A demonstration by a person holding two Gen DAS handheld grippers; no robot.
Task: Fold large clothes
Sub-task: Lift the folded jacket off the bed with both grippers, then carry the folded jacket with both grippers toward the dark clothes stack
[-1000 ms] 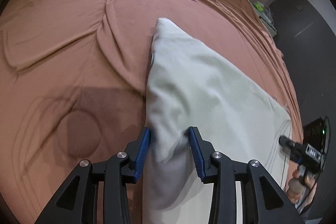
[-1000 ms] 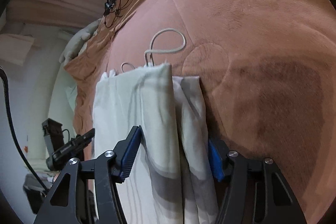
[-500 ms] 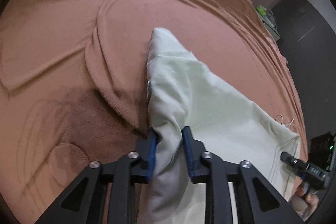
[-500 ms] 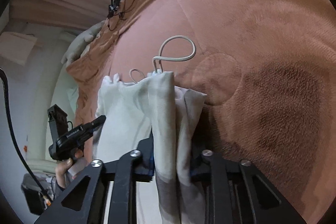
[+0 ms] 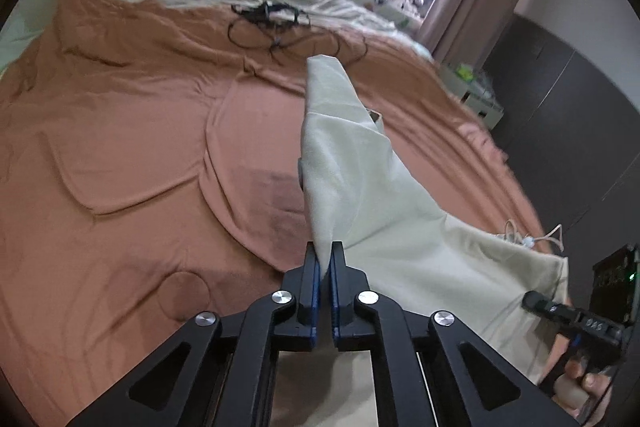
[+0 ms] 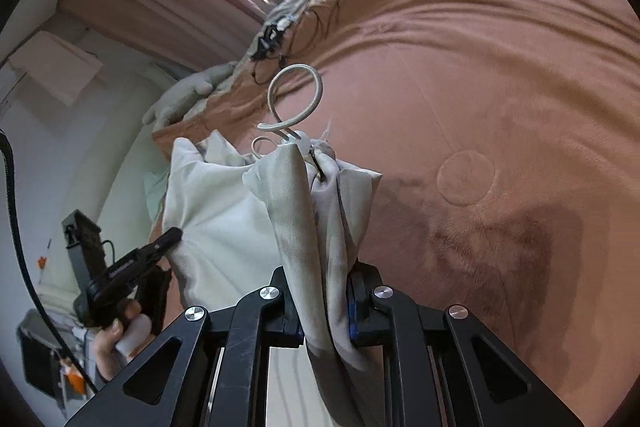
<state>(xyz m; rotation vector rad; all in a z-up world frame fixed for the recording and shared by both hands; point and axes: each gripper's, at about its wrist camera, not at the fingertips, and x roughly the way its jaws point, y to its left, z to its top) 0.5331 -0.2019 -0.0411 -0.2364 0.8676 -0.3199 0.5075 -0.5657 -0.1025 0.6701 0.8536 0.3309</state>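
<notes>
Cream garment [image 5: 360, 187] hangs above the rust bedspread [image 5: 140, 147]; our left gripper [image 5: 325, 263] is clamped on one edge, our right gripper [image 6: 324, 291] closing on bunched fabric. That thick bunch may slip, dropping the corner.

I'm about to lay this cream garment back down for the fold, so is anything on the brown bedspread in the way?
Nothing visible blocks it. The bedspread in front of the cream garment is bare apart from wrinkles. The tangle of black cables lies farther back, near the far edge. Both hand-held grippers, left and right, grip the garment.
</notes>
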